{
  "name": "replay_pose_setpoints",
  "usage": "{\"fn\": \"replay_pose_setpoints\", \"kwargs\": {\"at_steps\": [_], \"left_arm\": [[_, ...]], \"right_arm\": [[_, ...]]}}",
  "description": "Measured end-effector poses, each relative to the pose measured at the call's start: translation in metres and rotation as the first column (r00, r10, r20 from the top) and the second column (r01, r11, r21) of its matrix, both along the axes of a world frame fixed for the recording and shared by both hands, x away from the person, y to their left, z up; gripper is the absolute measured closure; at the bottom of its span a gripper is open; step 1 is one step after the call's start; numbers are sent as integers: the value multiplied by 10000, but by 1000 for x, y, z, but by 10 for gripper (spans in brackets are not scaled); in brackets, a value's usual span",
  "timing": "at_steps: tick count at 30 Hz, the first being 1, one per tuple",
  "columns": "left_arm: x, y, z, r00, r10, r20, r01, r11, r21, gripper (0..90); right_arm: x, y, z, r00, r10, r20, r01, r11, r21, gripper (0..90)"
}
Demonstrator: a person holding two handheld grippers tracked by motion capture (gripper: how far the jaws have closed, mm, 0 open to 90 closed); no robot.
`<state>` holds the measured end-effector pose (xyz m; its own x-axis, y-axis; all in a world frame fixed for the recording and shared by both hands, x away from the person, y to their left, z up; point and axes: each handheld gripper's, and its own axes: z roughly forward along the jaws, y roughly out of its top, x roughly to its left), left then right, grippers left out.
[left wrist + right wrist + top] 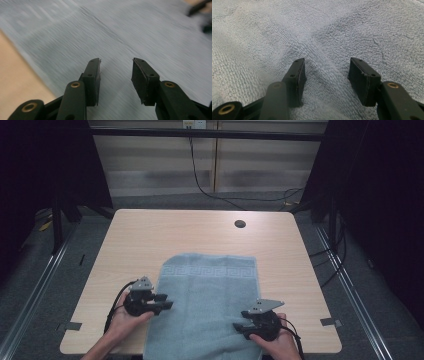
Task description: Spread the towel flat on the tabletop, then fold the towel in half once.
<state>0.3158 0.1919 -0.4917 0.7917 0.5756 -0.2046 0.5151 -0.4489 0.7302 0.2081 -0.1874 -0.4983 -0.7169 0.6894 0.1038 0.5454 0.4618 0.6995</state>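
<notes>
The grey-blue towel [207, 302] lies flat and unfolded on the surface [140, 240], lower centre of the high view, while the left gripper [167, 301] and right gripper [239, 327], jaws parted and grasping nothing, sit at its side edges; folding appears not yet begun.
</notes>
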Motion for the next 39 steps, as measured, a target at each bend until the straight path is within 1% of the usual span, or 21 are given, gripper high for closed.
{"fn": "replay_pose_setpoints", "kwargs": {"at_steps": [1,2,3,4,7,8,11,14,15,18,20,22,23,27,30,31,33,34,36,38,39], "left_arm": [[0,0,0,10000,0,0,0,10000,0,573],[15,-2,-3,9993,377,7,-377,9992,143,573],[20,-3,-5,9980,601,168,-606,9978,281,572],[23,-2,-8,9971,704,289,-717,9964,461,569],[22,-1,-12,9968,733,333,-743,9968,304,570],[16,-1,-11,9979,475,449,-498,9974,513,570],[7,1,-12,9984,309,477,-331,9984,460,571],[-7,6,-11,10000,30,83,-32,9999,162,579],[-18,9,-10,9997,-218,-111,218,9997,69,579],[-29,11,-8,9981,-489,-378,492,9988,80,579],[-36,14,-7,9973,-631,-370,638,9978,188,579],[-34,19,-4,9983,-506,-302,504,9987,-58,560],[-28,22,-2,9992,-251,-303,240,9991,-361,560],[-3,30,6,9984,558,-36,-559,9968,-564,561],[16,33,9,9947,1027,86,-1019,9927,-645,562],[26,33,9,9922,1238,137,-1226,9901,-689,561],[36,32,7,9916,1296,-21,-1296,9907,-403,557],[36,32,7,9916,1296,-21,-1296,9907,-403,554],[44,32,4,9873,1590,58,-1584,9859,-532,554],[51,32,1,9854,1702,-43,-1702,9846,-400,554],[55,32,0,9841,1775,14,-1774,9836,-333,554]], "right_arm": [[0,0,0,10000,0,0,0,10000,0,469],[0,-1,0,10000,25,-9,-24,10000,63,469],[0,-1,0,9999,1,-102,0,10000,79,469],[0,-1,0,9999,72,-146,-70,9999,141,468],[-1,-2,0,9996,161,-218,-157,9997,185,468],[-3,-1,1,9989,335,-318,-325,9991,286,468],[-10,-1,1,9976,521,-450,-502,9978,441,469],[-16,0,2,9964,638,-563,-612,9970,482,469],[-19,1,2,9962,641,-590,-613,9969,483,469],[-24,3,2,9952,771,-601,-745,9962,452,469],[-27,6,3,9935,879,-722,-847,9953,464,470],[-24,6,5,9941,794,-738,-761,9960,465,474],[-21,5,5,9958,622,-677,-585,9967,565,465],[8,-3,13,9998,53,-200,-38,9973,738,460],[38,-8,18,9990,-419,124,409,9966,714,459],[58,-12,22,9962,-791,360,760,9939,804,459],[78,-17,24,9927,-1138,390,1102,9902,855,459],[78,-17,24,9927,-1138,390,1102,9902,855,459],[97,-21,24,9891,-1391,482,1352,9879,761,454],[112,-24,22,9874,-1526,408,1498,9866,650,452],[126,-27,18,9847,-1719,297,1693,9827,751,452]]}}
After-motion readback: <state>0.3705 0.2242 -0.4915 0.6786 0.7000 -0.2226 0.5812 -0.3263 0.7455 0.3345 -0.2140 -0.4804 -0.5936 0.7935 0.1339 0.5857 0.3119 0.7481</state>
